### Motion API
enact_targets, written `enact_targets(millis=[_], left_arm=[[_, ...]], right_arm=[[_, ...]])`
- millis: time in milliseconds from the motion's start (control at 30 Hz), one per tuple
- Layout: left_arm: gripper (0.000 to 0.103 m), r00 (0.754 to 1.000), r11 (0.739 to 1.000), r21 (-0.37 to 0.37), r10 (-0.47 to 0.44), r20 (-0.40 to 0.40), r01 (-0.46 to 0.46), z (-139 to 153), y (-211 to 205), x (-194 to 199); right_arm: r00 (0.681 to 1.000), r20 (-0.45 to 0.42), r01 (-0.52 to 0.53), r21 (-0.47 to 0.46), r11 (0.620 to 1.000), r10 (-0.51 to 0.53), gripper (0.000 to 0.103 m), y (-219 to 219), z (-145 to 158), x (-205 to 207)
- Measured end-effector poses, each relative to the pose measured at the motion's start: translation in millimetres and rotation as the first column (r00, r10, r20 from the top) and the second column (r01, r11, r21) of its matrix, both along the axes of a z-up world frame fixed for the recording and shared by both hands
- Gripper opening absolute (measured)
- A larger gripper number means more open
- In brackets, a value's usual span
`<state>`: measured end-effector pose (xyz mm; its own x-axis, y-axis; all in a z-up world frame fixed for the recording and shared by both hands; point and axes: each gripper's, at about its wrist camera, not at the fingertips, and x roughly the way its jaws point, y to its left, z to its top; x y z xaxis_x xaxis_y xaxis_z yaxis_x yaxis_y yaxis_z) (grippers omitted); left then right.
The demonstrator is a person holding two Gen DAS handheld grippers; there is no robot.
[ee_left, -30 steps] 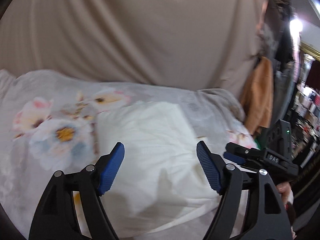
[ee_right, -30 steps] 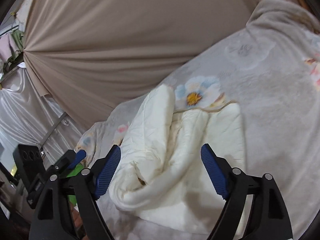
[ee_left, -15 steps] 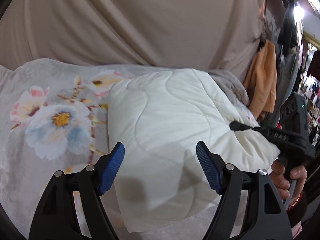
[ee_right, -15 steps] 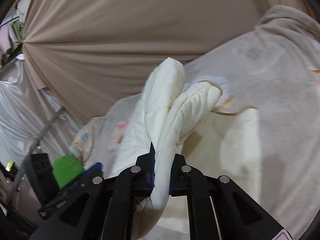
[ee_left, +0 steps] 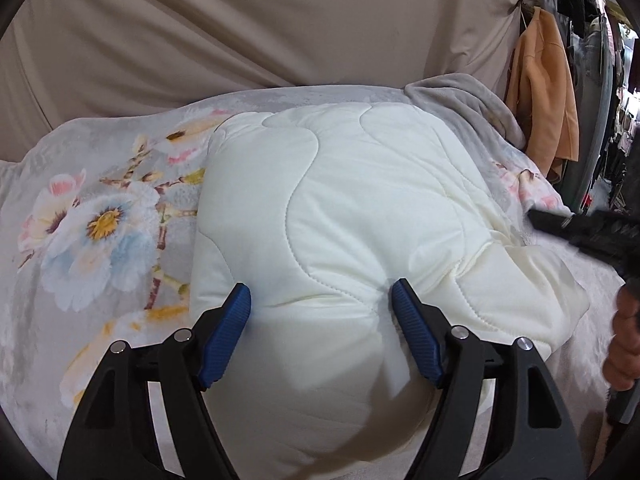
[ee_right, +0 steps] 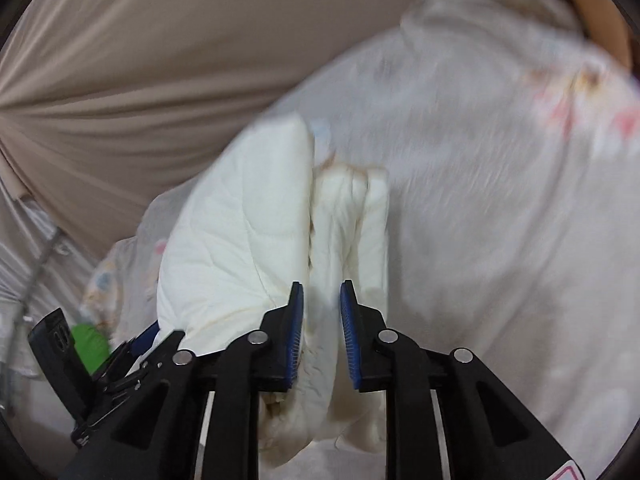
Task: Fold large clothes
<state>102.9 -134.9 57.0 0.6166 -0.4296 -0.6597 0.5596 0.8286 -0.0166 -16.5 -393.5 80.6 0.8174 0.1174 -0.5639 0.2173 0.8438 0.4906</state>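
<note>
You are working a cream quilted garment, likely soft, puffy, light and springy, best pinched at a stitched edge, lying folded on a floral blanket just ahead of both tools. Your left hand-held gripper is hovering wide open, straddling its near bulge. Your right hand-held gripper, tilted toward the layered edges, is showing a narrow gap with fabric between its pads; whether it is pinching, I cannot tell.

We hold our left claw with its blue pads spread wide, pointing forward and down. Our right claw has its pads drawn close, a narrow gap between them. Our right hand grips its handle.
</note>
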Motion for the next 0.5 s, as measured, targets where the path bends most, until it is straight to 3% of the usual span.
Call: enact_targets(millis=[133, 200, 267, 400, 500], left_arm=[[0.071, 1.000, 1.000, 0.006, 0.013, 0.008, -0.013, 0.7, -3.6, -1.9], [0.069, 1.000, 1.000, -0.014, 0.027, -0.002, -0.027, 8.6, -0.7, -1.7], [0.064, 0.999, 0.998, -0.058, 0.033, 0.006, -0.033, 28.7, 6.6, -1.0], [0.065, 0.995, 0.994, -0.093, 0.071, 0.074, -0.064, 62.3, 15.8, 5.9], [0.065, 0.996, 0.995, -0.072, 0.072, 0.059, -0.068, 59.9, 6.6, 22.9]], right_arm=[[0.992, 0.100, -0.056, -0.173, 0.983, 0.075, 0.016, 53.2, 63.0, 16.9], [0.992, 0.095, -0.061, -0.254, 0.965, 0.088, 0.016, 71.9, 73.4, 46.2], [0.994, 0.033, -0.090, -0.262, 0.961, 0.102, 0.012, 73.9, 60.0, 81.8], [0.992, -0.111, -0.090, -0.241, 0.966, 0.065, 0.003, 58.5, 2.6, 125.7], [0.993, -0.105, -0.066, -0.205, 0.976, 0.045, 0.000, 41.0, -26.0, 123.8]])
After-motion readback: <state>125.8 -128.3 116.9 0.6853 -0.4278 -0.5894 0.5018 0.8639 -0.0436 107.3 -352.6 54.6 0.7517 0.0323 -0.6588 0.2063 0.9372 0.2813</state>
